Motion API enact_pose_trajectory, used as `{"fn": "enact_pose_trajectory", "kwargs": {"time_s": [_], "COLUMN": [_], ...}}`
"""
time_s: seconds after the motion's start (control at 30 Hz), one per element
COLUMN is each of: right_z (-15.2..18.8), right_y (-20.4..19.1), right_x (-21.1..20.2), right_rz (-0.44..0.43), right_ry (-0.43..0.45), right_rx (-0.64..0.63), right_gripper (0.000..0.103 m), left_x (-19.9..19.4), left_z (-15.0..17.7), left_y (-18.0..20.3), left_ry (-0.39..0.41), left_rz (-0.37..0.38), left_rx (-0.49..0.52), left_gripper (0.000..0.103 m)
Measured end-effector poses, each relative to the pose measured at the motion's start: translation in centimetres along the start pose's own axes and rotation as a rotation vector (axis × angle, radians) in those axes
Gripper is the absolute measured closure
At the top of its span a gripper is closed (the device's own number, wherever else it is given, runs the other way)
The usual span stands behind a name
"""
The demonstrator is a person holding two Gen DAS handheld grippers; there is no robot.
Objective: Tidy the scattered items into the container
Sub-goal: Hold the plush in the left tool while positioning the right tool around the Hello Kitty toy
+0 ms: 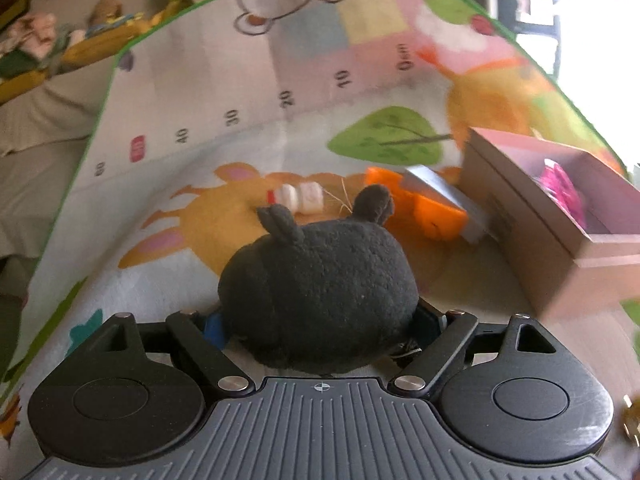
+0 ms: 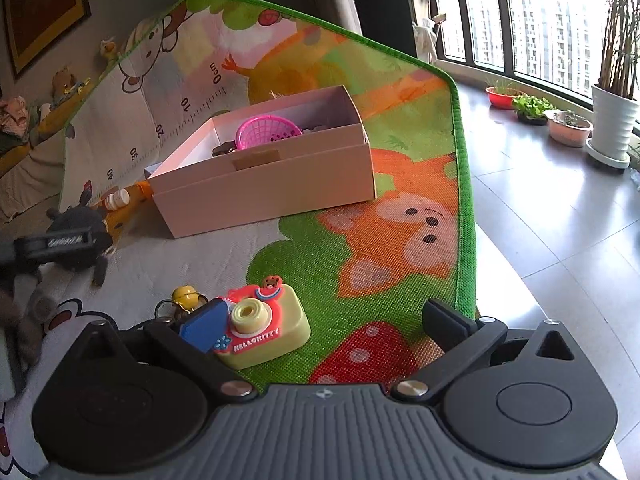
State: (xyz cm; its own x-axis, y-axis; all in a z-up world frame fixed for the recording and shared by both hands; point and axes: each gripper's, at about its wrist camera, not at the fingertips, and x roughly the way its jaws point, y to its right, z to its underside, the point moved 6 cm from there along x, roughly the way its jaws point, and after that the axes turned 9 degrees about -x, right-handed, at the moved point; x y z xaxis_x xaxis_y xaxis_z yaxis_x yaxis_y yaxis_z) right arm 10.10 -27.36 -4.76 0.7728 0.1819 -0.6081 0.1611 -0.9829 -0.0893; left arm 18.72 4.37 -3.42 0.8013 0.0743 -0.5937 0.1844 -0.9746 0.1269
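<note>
Well, the left gripper [image 1: 320, 328] pinches a round, fuzzy dark plush toy [image 1: 320, 288]; the right gripper's [image 2: 320, 332] fingers [image 2: 446, 326] gape around a glossy toy camera [image 2: 264, 332].

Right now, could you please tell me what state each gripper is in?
Left gripper: shut on the dark plush toy.
Right gripper: open, holding nothing; the toy camera sits between its jaws.

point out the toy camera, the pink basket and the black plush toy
toy camera [image 2: 266, 330]: right wrist view, on its yellow body beside the lens
pink basket [image 2: 266, 133]: right wrist view, on its mesh wall, inside the box
black plush toy [image 1: 320, 284]: left wrist view, on the middle of its back, between the gripper's fingers
</note>
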Motion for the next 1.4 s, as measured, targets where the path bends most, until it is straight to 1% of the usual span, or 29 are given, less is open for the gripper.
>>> {"fn": "enact_pose_trajectory", "kwargs": {"time_s": [0.07, 0.13, 0.27, 0.33, 0.5, 0.53, 0.63, 0.83, 0.93, 1.03, 1.13, 1.3, 1.4], "right_z": [0.0, 0.0, 0.0, 0.0, 0.0, 0.0, 0.0, 0.0, 0.1, 0.1, 0.1, 0.1, 0.1], "right_y": [0.0, 0.0, 0.0, 0.0, -0.2, -0.2, -0.2, -0.2, -0.2, -0.1, -0.1, -0.3, -0.5], "right_x": [0.0, 0.0, 0.0, 0.0, 0.0, 0.0, 0.0, 0.0, 0.0, 0.0, 0.0, -0.1, -0.4], "right_rz": [0.000, 0.000, 0.003, 0.005, 0.010, 0.011, 0.011, 0.010, 0.007, -0.006, -0.012, -0.006, 0.020], "right_ry": [0.000, -0.001, -0.003, -0.004, -0.008, -0.008, -0.008, -0.010, -0.013, -0.019, -0.023, -0.022, -0.016], "right_rx": [0.000, -0.001, -0.004, -0.007, -0.011, -0.012, -0.012, -0.014, -0.015, -0.018, -0.023, -0.029, -0.039], "right_gripper": [0.000, 0.000, 0.000, 0.000, 0.000, 0.000, 0.000, 0.000, 0.000, 0.000, 0.000, 0.000, 0.000], "left_x": [-1.6, -3.6, -7.8, -9.3, -11.1, -11.1, -11.0, -11.6, -11.0, -10.2, -10.0, -10.2, -10.1], "left_z": [1.0, 2.3, 5.9, 7.5, 9.2, 9.3, 9.6, 10.0, 9.6, 8.9, 8.6, 8.6, 8.6], "left_y": [0.3, 1.1, 3.0, 3.7, 4.4, 4.4, 4.3, 4.2, 3.5, 2.1, 1.3, 1.4, 1.3], "left_ry": [-0.022, -0.048, -0.103, -0.133, -0.130, -0.129, -0.139, -0.133, -0.131, -0.123, -0.114, -0.102, -0.099], "left_rz": [0.073, 0.167, 0.337, 0.389, 0.439, 0.441, 0.436, 0.420, 0.365, 0.295, 0.299, 0.288, 0.293], "left_rx": [0.007, 0.032, 0.134, 0.160, 0.202, 0.207, 0.217, 0.254, 0.256, 0.212, 0.164, 0.171, 0.161], "left_gripper": [0.014, 0.014, 0.014, 0.014, 0.012, 0.009, 0.007, 0.002, 0.000, 0.000, 0.000, 0.000, 0.000]}}
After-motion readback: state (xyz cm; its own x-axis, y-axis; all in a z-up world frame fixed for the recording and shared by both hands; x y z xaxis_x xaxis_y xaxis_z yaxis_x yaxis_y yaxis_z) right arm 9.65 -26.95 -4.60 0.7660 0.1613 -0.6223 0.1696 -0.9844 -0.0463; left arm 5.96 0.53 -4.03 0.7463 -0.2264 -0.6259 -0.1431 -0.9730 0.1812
